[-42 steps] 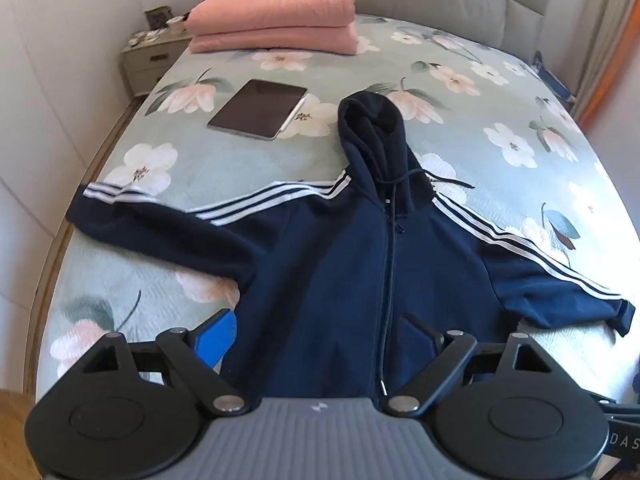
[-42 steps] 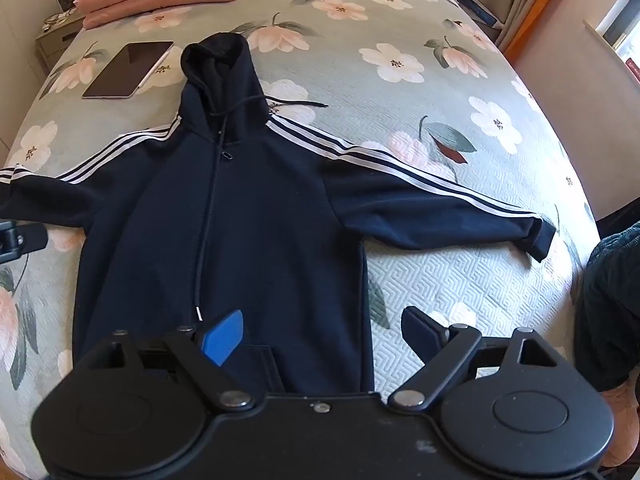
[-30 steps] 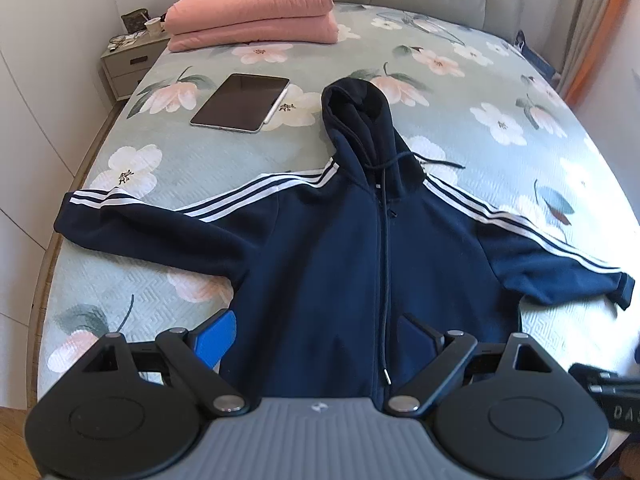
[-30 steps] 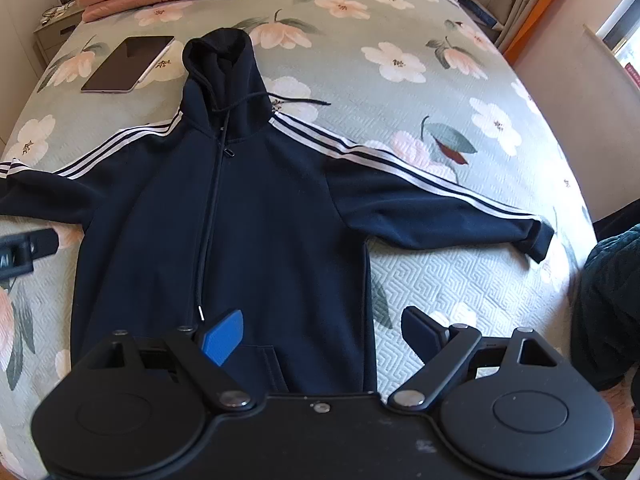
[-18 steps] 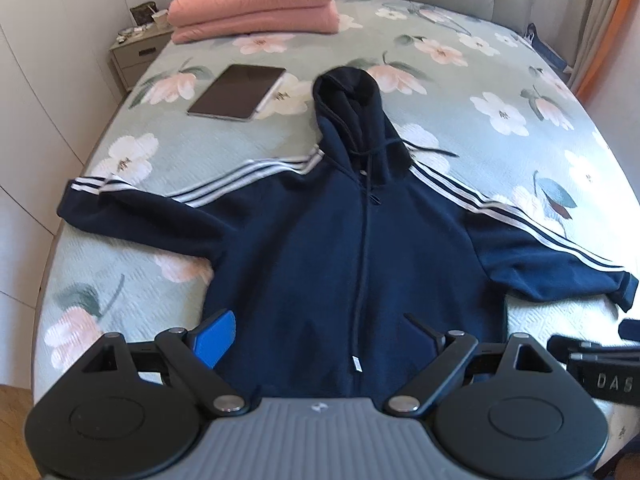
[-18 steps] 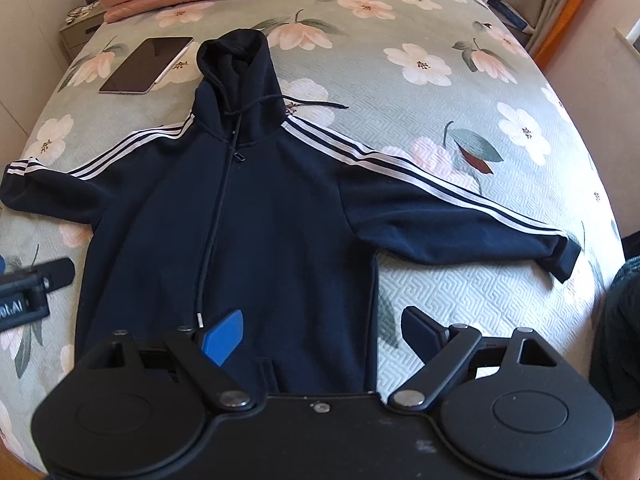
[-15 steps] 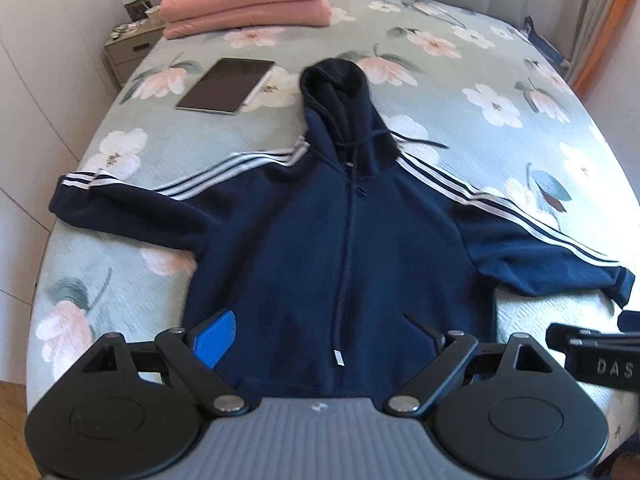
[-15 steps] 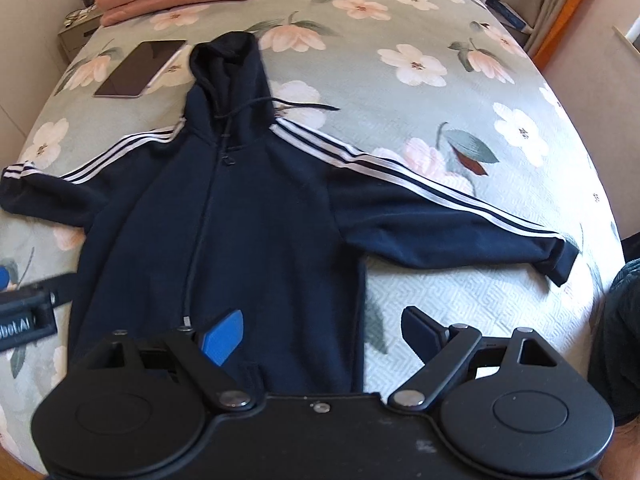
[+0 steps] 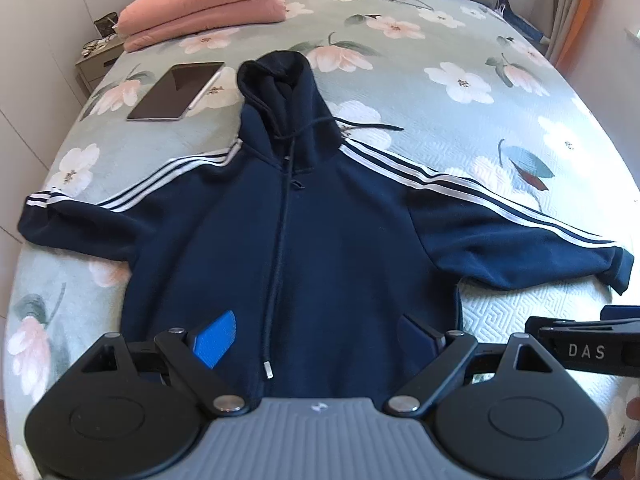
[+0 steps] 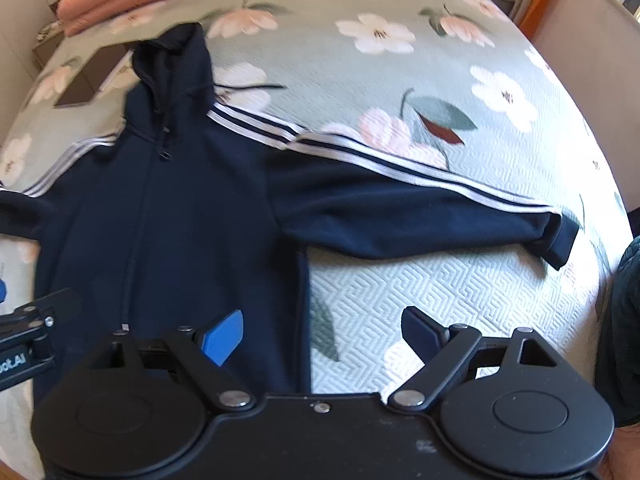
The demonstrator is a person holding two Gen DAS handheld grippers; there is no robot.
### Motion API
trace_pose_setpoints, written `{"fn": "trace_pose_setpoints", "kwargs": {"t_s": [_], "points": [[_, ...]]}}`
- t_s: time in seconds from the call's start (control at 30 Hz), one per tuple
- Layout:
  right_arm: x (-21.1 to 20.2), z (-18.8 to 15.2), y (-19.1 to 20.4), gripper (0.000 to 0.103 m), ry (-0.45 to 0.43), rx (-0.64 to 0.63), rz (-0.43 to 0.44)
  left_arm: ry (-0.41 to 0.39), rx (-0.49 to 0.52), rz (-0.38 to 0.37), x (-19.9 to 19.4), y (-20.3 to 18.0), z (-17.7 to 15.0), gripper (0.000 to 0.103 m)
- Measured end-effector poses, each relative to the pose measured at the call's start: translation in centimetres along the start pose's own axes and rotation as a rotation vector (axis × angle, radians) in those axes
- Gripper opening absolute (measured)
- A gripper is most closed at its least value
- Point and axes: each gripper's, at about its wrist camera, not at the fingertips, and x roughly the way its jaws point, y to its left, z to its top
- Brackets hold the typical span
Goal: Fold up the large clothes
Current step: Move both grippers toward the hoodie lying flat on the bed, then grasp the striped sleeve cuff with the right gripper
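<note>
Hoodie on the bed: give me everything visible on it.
The hoodie is navy, soft fleece by the look, lying flat and face up on the floral bedspread, zipped, both sleeves spread wide with white stripes along their tops. Hood points toward the headboard; one drawstring runs down the front, the other trails onto the spread. Neither open gripper touches it.

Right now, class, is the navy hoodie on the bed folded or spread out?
Spread out. The hoodie lies flat on the bed, front up, both sleeves stretched sideways and the hood extended above the collar; no part is folded over.
</note>
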Motion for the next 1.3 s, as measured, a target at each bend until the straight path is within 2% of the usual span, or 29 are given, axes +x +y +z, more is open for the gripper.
{"fn": "trace_pose_setpoints", "kwargs": {"t_s": [0.17,0.23,0.3,0.43,0.57,0.63,0.73,0.8,0.97,1.03,1.1,1.2,1.3], "points": [[4.4,-0.4,-3.1,0.102,-0.047,0.046,0.018,0.004,-0.014,-0.029,4.5,-1.4,-1.0,0.089],[5.7,-0.5,-6.2,0.102,-0.117,0.126,0.066,-0.003,-0.021,-0.053,6.1,-2.0,-1.6,0.089],[6.7,-0.7,-9.4,0.102,-0.193,0.208,0.093,-0.016,-0.018,-0.038,7.5,-2.6,-2.0,0.089],[9.9,-0.3,-16.5,0.100,-0.303,0.401,-0.031,0.003,-0.005,-0.033,9.9,-3.9,-2.7,0.089],[13.9,0.7,-24.4,0.091,-0.318,0.569,-0.126,0.020,0.001,-0.027,11.2,-5.1,-2.7,0.089],[16.0,0.4,-28.6,0.086,-0.282,0.700,-0.154,0.036,0.006,-0.014,11.9,-5.9,-2.6,0.089],[17.9,-1.7,-33.4,0.086,-0.241,0.899,-0.105,0.049,0.007,-0.011,12.4,-6.9,-2.4,0.089],[18.4,-3.4,-34.7,0.086,-0.220,0.981,-0.082,0.063,0.015,-0.012,12.9,-7.5,-2.4,0.089],[18.7,-5.3,-33.9,0.086,-0.210,0.973,-0.054,0.089,0.070,-0.026,14.3,-9.8,-2.5,0.089],[18.5,-5.6,-33.8,0.082,-0.229,0.970,-0.062,0.086,0.094,-0.039,14.6,-10.8,-2.4,0.089],[18.3,-5.3,-34.2,0.077,-0.253,0.956,-0.087,0.077,0.120,-0.057,14.7,-11.9,-2.1,0.089],[18.3,-4.8,-35.5,0.077,-0.277,0.941,-0.106,0.066,0.170,-0.068,14.9,-13.0,-2.1,0.089],[18.3,-4.3,-36.0,0.077,-0.287,0.888,-0.094,0.065,0.206,-0.045,15.5,-13.4,-2.1,0.089]]}}
